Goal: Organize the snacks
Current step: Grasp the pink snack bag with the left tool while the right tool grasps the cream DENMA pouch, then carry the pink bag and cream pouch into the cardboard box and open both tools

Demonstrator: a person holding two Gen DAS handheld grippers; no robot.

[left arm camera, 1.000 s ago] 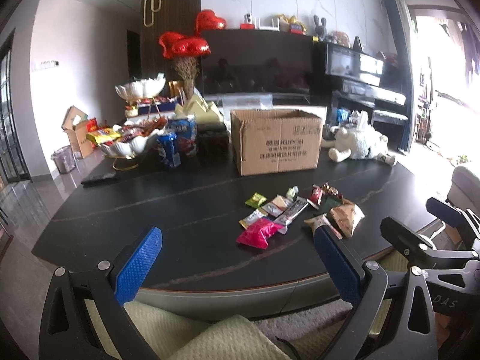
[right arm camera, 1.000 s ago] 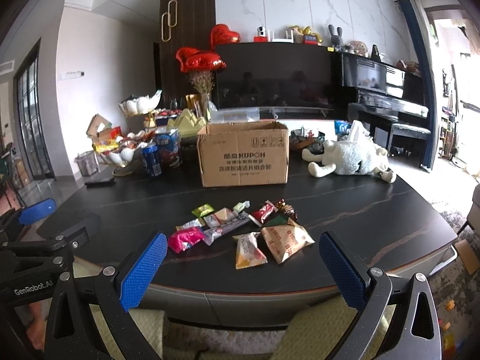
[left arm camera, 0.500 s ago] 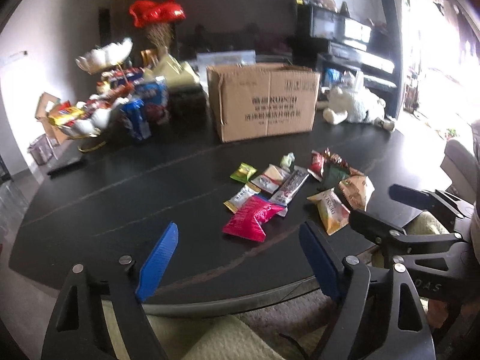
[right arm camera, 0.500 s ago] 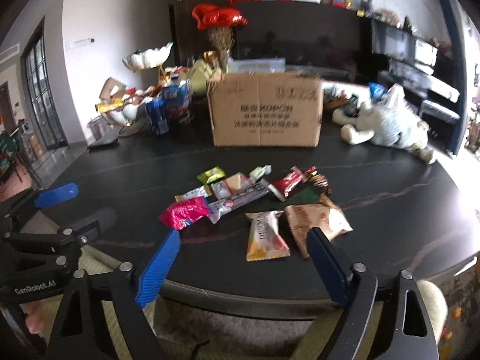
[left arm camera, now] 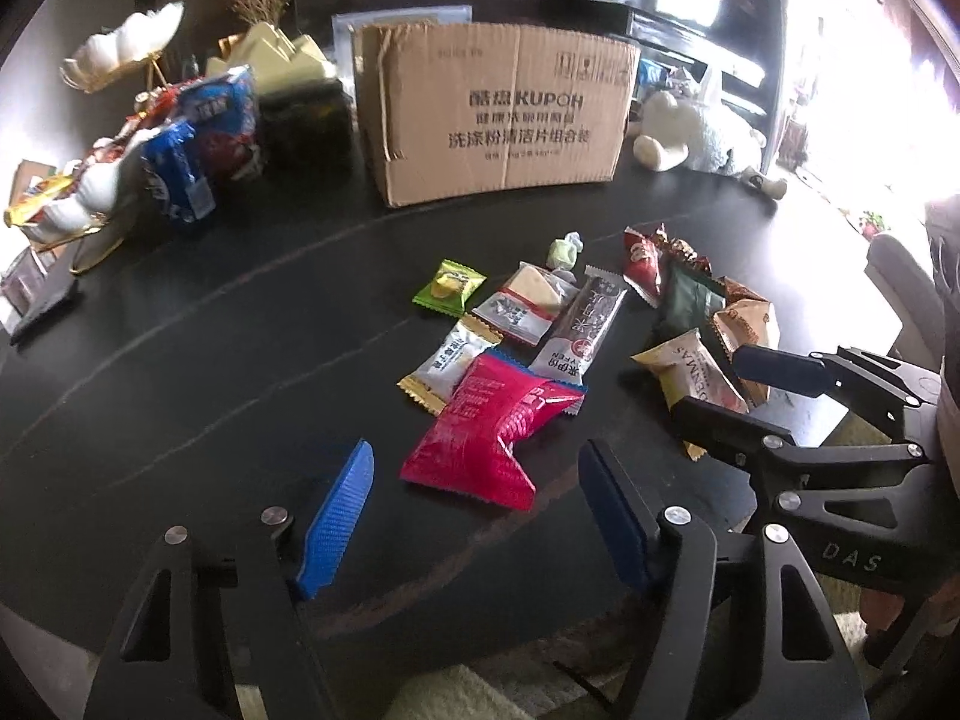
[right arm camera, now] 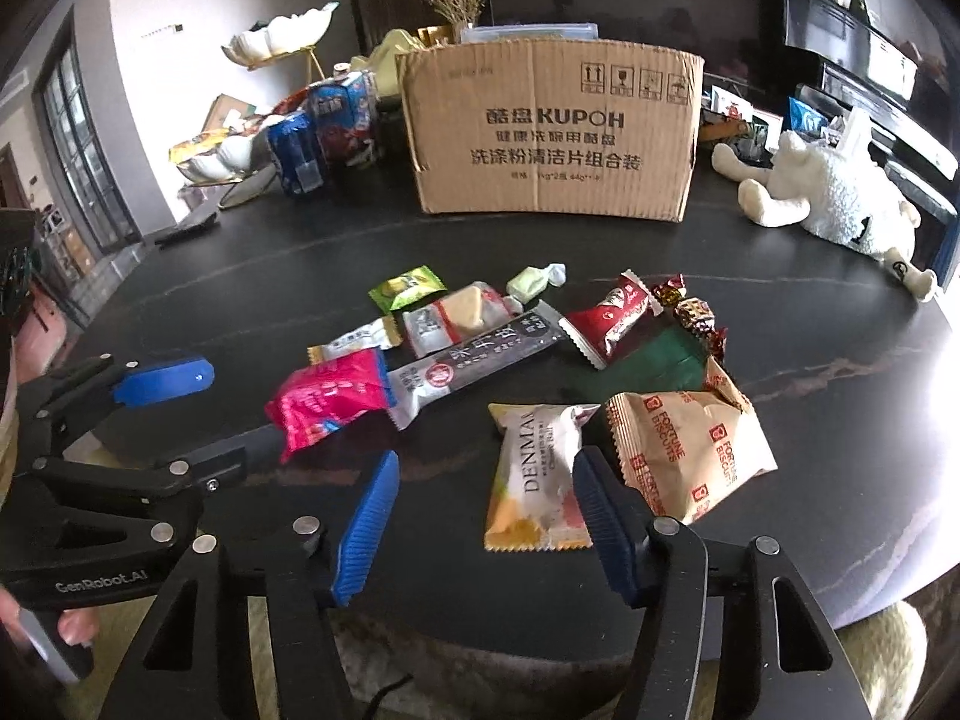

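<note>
Right hand-held gripper (right arm camera: 486, 510) overlapping Denman packet (right arm camera: 537, 480) edge

box (right arm camera: 549, 126) contents hidden

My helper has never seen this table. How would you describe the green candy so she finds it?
Start at the cardboard box; loose snacks lie before it. The green candy is at the pile's far-left corner, the only bright lime, pillow-shaped wrapper.

— Where do the snacks (right arm camera: 480, 348) lie?
— Scattered mid-table (right arm camera: 840, 360), in front of the cardboard box (right arm camera: 549, 126).
— And the plush toy (right arm camera: 828, 192)?
— Right of the box. The tiered dish (right arm camera: 240, 150) stands to its left.
</note>
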